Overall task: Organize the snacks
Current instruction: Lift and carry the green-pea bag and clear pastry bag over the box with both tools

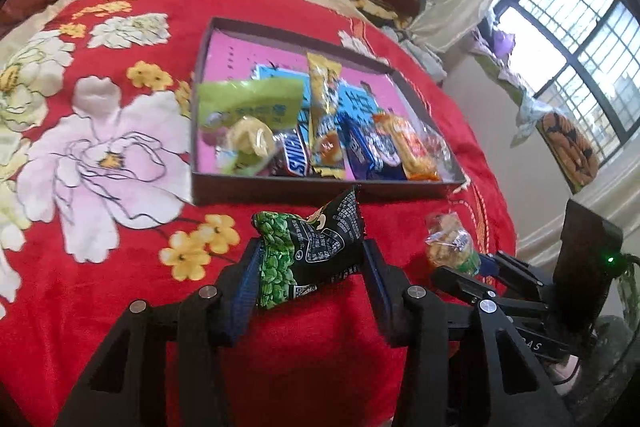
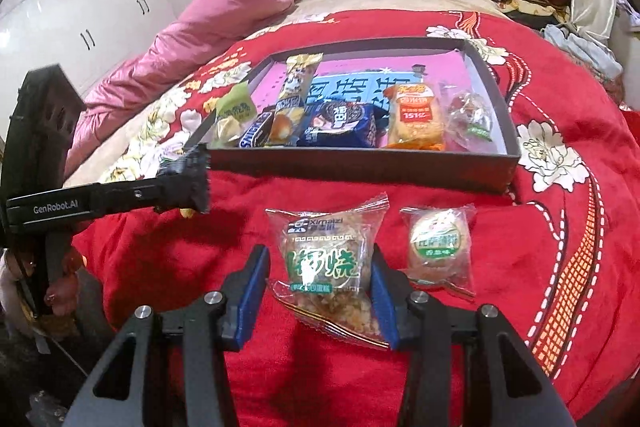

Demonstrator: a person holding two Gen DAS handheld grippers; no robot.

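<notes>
My left fingers (image 1: 308, 263) were clenched on the green-and-black pea packet (image 1: 308, 251), held just short of the box's near wall (image 1: 320, 189) at 12 o'clock. My right fingers (image 2: 320, 291) gripped the clear pastry packet (image 2: 324, 263) over the red bedspread (image 2: 560, 227); a round cake packet (image 2: 438, 247) lay just beside at 3 o'clock. The box (image 2: 360, 163) held snacks crowded along its near wall, with bare pink floor at the far side

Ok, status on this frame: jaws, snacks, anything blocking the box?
Left gripper shut on green-black pea packet. Right gripper shut on clear pastry packet. Dark shallow box ahead, path unblocked.
</notes>
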